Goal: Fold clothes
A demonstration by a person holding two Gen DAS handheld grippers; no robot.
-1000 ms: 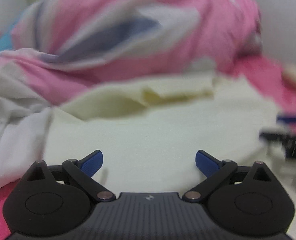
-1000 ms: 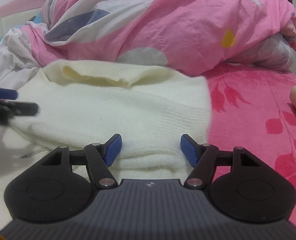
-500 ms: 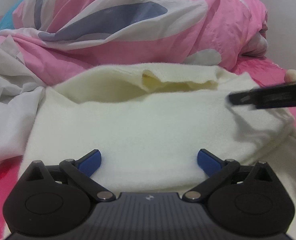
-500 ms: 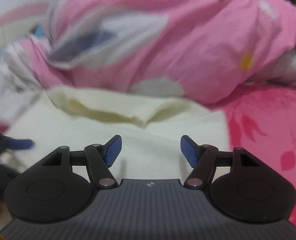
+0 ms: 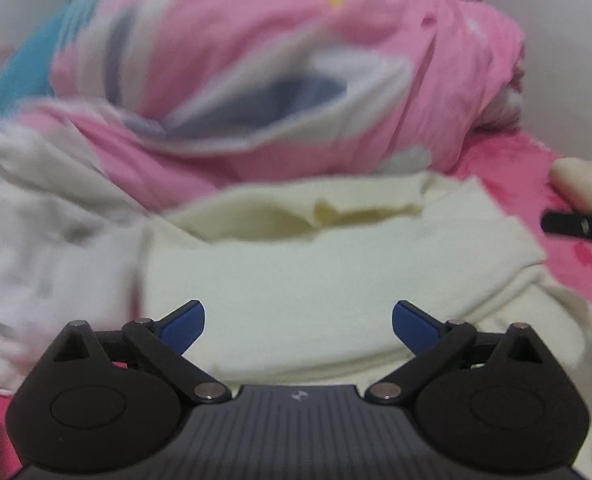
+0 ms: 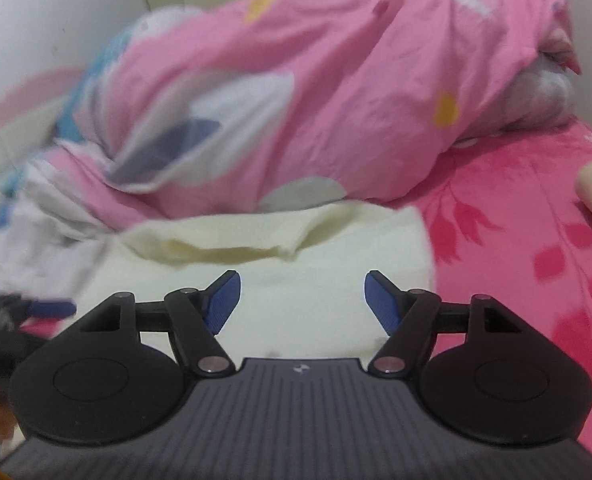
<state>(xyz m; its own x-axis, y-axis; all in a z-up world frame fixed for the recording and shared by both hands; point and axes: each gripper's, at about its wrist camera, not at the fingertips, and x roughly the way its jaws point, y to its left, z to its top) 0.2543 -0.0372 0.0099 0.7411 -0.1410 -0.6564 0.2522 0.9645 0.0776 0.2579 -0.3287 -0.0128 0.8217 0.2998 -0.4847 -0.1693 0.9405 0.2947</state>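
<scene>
Cream sweater [image 5: 335, 272]: lies folded flat on bed [image 6: 515, 240], so you can reach its edges.
Left gripper [image 5: 298, 320]: jaws spread, empty.
Right gripper [image 6: 302, 300]: jaws spread, empty.

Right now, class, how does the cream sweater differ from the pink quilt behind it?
The cream sweater is one plain colour; the pink quilt carries white, blue and yellow patches. The sweater lies low and fairly flat; the quilt is heaped high. The sweater sits nearest both open grippers; the quilt lies beyond. Both rest on the bed sheet.
</scene>
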